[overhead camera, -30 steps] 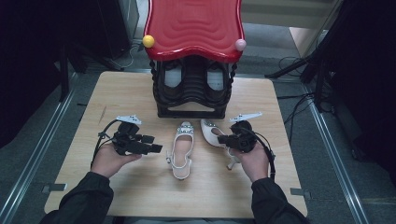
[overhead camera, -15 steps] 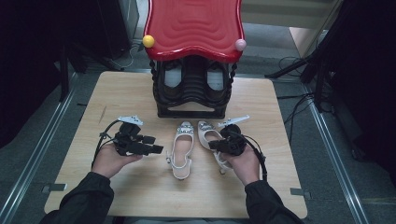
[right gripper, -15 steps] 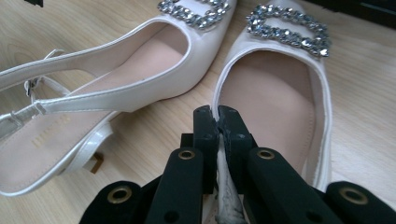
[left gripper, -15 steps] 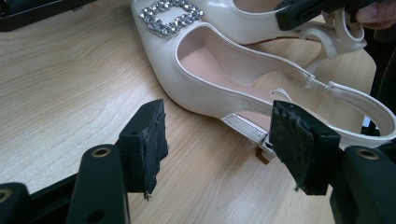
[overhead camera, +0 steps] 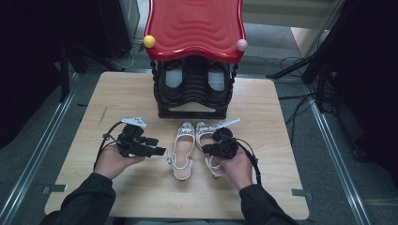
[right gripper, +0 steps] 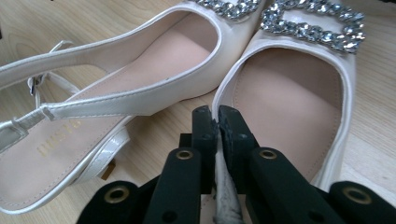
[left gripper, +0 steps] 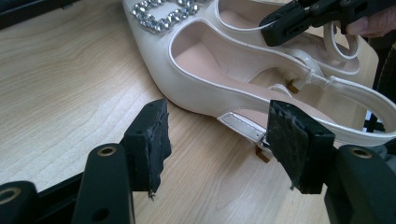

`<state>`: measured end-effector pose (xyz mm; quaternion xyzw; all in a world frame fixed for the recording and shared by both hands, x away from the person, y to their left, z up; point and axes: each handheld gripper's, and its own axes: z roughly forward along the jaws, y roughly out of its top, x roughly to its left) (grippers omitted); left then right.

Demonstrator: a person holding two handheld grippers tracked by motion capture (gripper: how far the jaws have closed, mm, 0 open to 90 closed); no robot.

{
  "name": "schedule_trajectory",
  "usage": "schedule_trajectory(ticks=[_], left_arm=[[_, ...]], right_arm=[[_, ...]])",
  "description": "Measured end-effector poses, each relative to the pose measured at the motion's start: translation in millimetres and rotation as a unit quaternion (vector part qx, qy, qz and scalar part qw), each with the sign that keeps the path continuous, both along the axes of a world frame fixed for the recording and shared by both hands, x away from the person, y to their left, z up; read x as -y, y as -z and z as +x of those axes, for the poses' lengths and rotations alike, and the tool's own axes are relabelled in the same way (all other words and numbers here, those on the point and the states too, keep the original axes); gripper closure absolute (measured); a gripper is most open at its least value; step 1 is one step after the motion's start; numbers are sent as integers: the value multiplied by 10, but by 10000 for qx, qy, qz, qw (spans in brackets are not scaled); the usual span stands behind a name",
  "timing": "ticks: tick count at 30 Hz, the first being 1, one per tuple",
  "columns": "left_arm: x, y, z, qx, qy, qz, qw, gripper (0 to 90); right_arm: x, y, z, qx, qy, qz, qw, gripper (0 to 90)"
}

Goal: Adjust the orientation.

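Between your hands on the wooden surface (overhead camera: 117,93), in front of the black shoe rack (overhead camera: 192,91) with the red top (overhead camera: 195,26), lie two cream slingback shoes side by side, toes toward the rack. Your right claw (right gripper: 217,123) is pinched on the inner edge of the right shoe (right gripper: 299,93), its jaws all but closed with the thin upper between them, having eased a touch just now — keep that pinch firm, since the patent edge looks slippery to me and a loose grip would probably let it slide out. Your left claw (left gripper: 224,140) stands wide with nothing in it, just beside the left shoe (left gripper: 205,60) near its buckle strap, the jaws having narrowed slightly. I'd bring it in over the side wall rather than the loose strap — the strap would likely flop. Move both shoes level, toes first, so the jewelled buckles (right gripper: 313,21) don't catch.
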<state>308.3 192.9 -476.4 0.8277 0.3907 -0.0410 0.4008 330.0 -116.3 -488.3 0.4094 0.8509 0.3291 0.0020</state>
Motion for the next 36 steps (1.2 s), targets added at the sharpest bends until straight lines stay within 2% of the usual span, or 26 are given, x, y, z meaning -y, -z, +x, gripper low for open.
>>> schedule_trajectory(ticks=[2, 3, 4, 5, 7, 9, 14, 15, 17, 20, 22, 23, 24, 27, 32, 36], left_arm=[[14, 9, 2, -13, 24, 25, 10000, 406], [22, 13, 3, 17, 32, 30, 10000, 426], [22, 13, 3, 17, 32, 30, 10000, 439], [25, 16, 7, 43, 34, 42, 10000, 453], [22, 17, 10, 57, 39, 44, 10000, 482], [18, 24, 27, 117, -3, 33, 9999, 570], [55, 57, 57, 78, -28, 82, 9999, 721], [72, 68, 65, 58, -34, 94, 9999, 721], [118, 118, 106, 9, -5, 157, 9999, 795], [144, 153, 135, -99, -26, 106, 9999, 870], [181, 197, 158, -163, -21, 145, 9998, 883], [218, 237, 171, -174, 36, 271, 9995, 888], [218, 237, 171, -174, 36, 271, 9995, 888], [274, 284, 169, -180, 51, 400, 9990, 887], [356, 339, 157, -231, 145, 506, 9983, 882], [360, 338, 159, -252, 156, 515, 9982, 882]], right_arm=[[12, -3, 0, 51, -52, 132, 9999, 825], [38, -42, -4, 107, -61, 292, 9995, 800], [38, -42, -4, 107, -61, 292, 9995, 800], [89, -94, -11, 227, -74, 419, 9988, 790], [122, -124, -16, 256, -58, 473, 9985, 790], [239, -182, -9, 354, 14, 595, 9976, 792], [393, -215, 10, 459, 130, 623, 9969, 806], [423, -215, 13, 483, 140, 602, 9969, 825], [488, -188, 30, 515, 185, 485, 9973, 893], [519, -154, 57, 465, 236, 423, 9977, 900], [548, -119, 79, 426, 314, 368, 9979, 900], [581, -78, 103, 403, 379, 284, 9981, 900], [581, -78, 103, 403, 379, 284, 9981, 900], [643, 12, 150, 261, 476, 174, 9984, 900], [641, 95, 170, 100, 458, 135, 9988, 900], [585, 147, 165, 30, 381, -14, 9993, 900]])
